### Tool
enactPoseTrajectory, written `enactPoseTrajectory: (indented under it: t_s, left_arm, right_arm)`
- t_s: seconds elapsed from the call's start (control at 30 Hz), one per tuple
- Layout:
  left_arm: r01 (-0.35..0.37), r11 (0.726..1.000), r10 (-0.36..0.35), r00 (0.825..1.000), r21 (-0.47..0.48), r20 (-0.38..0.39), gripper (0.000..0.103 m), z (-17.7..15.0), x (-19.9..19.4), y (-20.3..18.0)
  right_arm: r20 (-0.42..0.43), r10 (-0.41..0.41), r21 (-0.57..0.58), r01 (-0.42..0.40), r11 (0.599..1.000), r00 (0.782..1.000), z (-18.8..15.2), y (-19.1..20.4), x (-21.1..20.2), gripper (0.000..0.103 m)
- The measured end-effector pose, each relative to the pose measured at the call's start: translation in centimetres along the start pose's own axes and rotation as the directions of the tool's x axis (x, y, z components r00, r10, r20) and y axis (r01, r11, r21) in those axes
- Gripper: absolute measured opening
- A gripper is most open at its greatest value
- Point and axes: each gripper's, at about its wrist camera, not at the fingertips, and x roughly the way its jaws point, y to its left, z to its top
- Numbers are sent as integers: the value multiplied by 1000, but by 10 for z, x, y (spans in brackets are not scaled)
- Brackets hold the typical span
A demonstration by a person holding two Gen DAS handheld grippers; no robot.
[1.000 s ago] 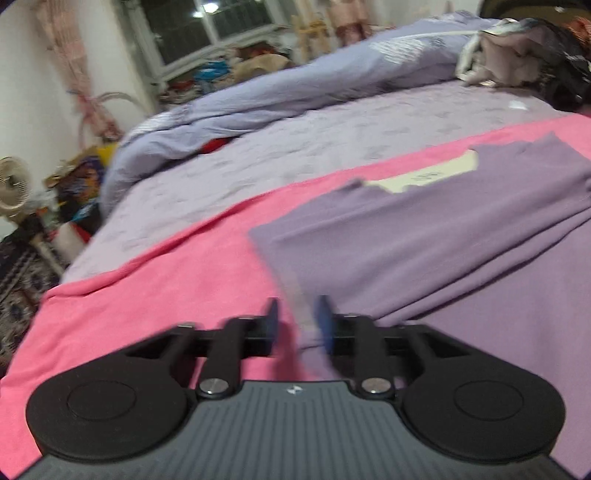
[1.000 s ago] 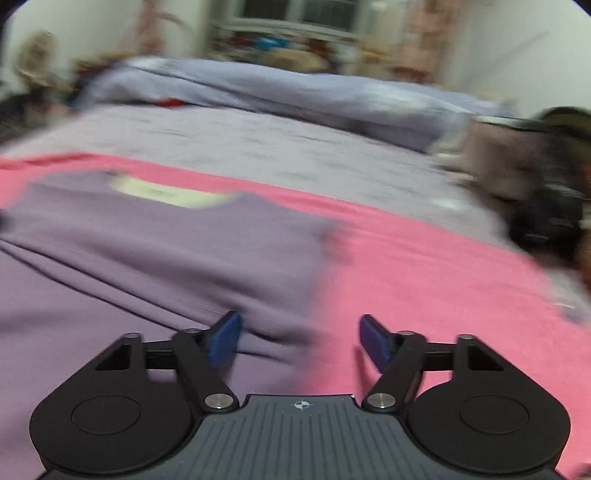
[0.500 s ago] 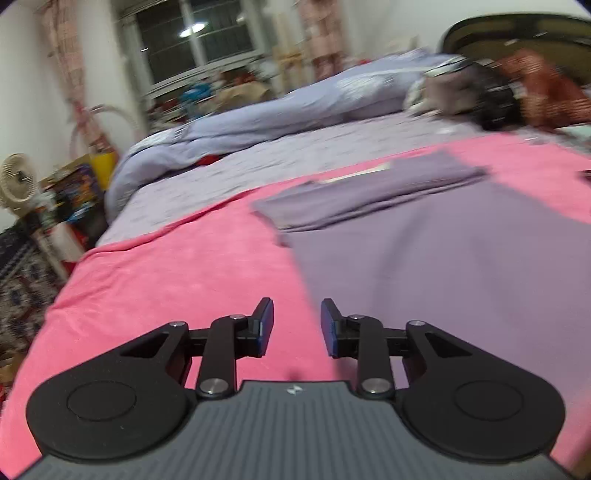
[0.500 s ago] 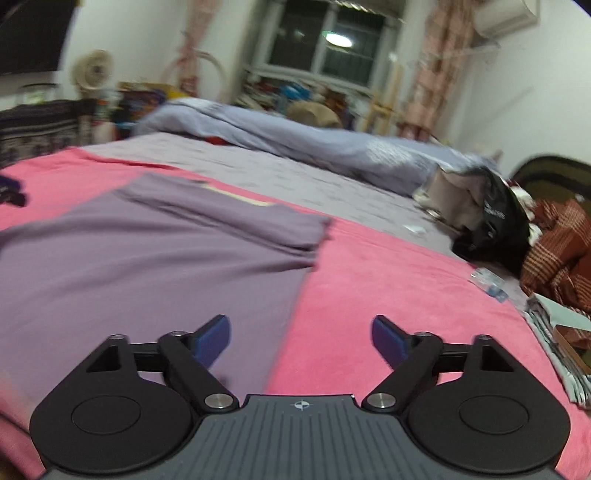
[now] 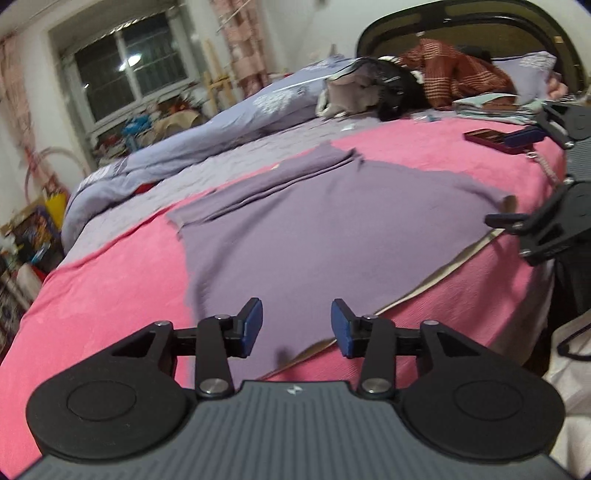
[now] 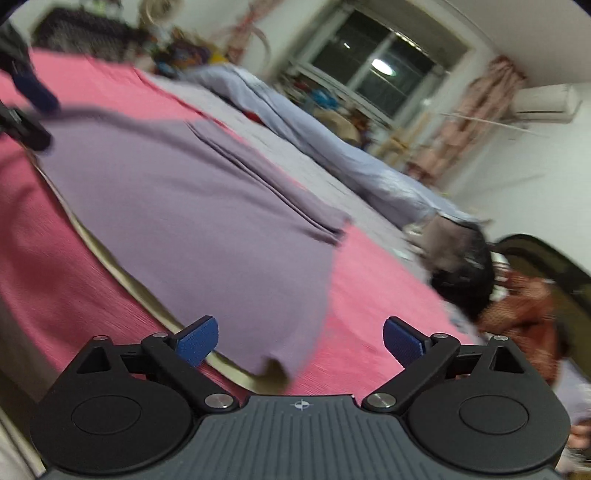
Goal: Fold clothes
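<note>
Since a second ago both tools have let go of the purple garment's far fold and drawn back to its near hem, so the whole cloth now shows where only its top part did. The left tool [image 5: 296, 325] hangs just above the near edge, its blue pads [image 5: 252, 320] parting with nothing pinched between them; the purple garment [image 5: 332, 236] lies beneath the gap. The right tool [image 6: 300, 339] stands wider and is opening too, empty, above the garment's near right corner [image 6: 273, 363] (that corner is curled up, showing a cream underside). In the left wrist view the right tool [image 5: 550, 173] shows at the right edge, over the same corner.

The garment lies spread flat on a pink blanket [image 5: 103, 280] covering the bed, with its far part folded over into a narrow band [image 5: 280, 177] and a cream strip along the near hem [image 5: 454, 260]. Beyond it lie a lilac sheet [image 5: 229, 158] and a bunched pale blue duvet [image 5: 207, 136]. Near the dark headboard [image 5: 461, 22] sits a heap of clothes, among them a rust striped one [image 5: 458, 70]. A dark red case [image 5: 491, 138] rests on the blanket at the right. A window [image 5: 125, 77] sits in the far wall.
</note>
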Motion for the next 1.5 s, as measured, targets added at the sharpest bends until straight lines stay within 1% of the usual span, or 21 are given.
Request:
enactPoseTrajectory:
  t_s: [0.1, 0.17, 0.23, 0.3, 0.47, 0.6, 0.7, 0.87, 0.97, 1.07, 1.17, 1.23, 1.3, 1.37, 1.43, 1.5]
  left_arm:
    - [41, 999, -41, 999, 22, 9, 50, 8, 6, -14]
    - [63, 997, -63, 998, 43, 8, 50, 11, 13, -24]
    - [77, 995, -77, 997, 64, 0, 50, 13, 21, -33]
    - [87, 993, -87, 996, 74, -8, 50, 15, 28, -40]
    - [142, 986, -142, 990, 83, -9, 50, 17, 36, -54]
    - [173, 980, -173, 985, 94, -3, 50, 24, 44, -65]
    - [193, 975, -195, 981, 106, 5, 50, 30, 52, -74]
    - [240, 964, -244, 970, 118, 19, 50, 42, 64, -91]
    - [282, 951, -288, 957, 125, 36, 50, 49, 67, -100]
    - [287, 947, -296, 954, 141, 46, 53, 53, 71, -107]
    - [257, 957, -265, 963, 134, 43, 53, 54, 76, -108]
    - [209, 970, -217, 975, 125, 53, 53, 52, 76, -104]
    - [127, 982, -136, 989, 142, 56, 53, 46, 73, -95]
    - [33, 985, -43, 997, 167, 57, 53, 37, 69, -82]
    - [-43, 986, 37, 998, 160, 42, 53, 27, 64, -62]
    - [-112, 984, 111, 994, 137, 15, 53, 16, 59, -40]
  right_arm:
    - [-49, -37, -10, 37, 999, 998, -5, -2, 5, 97]
    - [-59, -30, -24, 29, 999, 998, -6, -2, 6, 97]
    - [-64, -37, -52, 33, 998, 997, -9, 1, 8, 97]
    - [-75, -45, -56, 41, 998, 996, -10, 2, 13, 98]
    - [-87, -123, 4, 124, 992, 989, -11, -9, 19, 99]
    - [-104, -148, 80, 156, 984, 984, -15, -25, 20, 99]
    - [-112, -118, 166, 136, 977, 987, -16, -40, 21, 99]
    - [-114, -45, 333, 81, 939, 992, -17, -64, 21, 100]
    - [-109, -27, 384, 67, 921, 994, -17, -74, 22, 100]
    - [-106, -17, 412, 60, 909, 994, -18, -78, 21, 100]
    - [-107, -8, 434, 54, 899, 994, -20, -81, 21, 100]
    - [-109, -7, 443, 55, 895, 994, -21, -84, 21, 100]
    - [-112, -14, 440, 62, 896, 994, -22, -82, 18, 101]
    - [-116, -23, 429, 72, 901, 993, -23, -83, 18, 102]
    - [-123, -33, 411, 81, 908, 992, -24, -82, 19, 102]
    - [-134, -40, 377, 89, 922, 990, -24, -77, 19, 103]
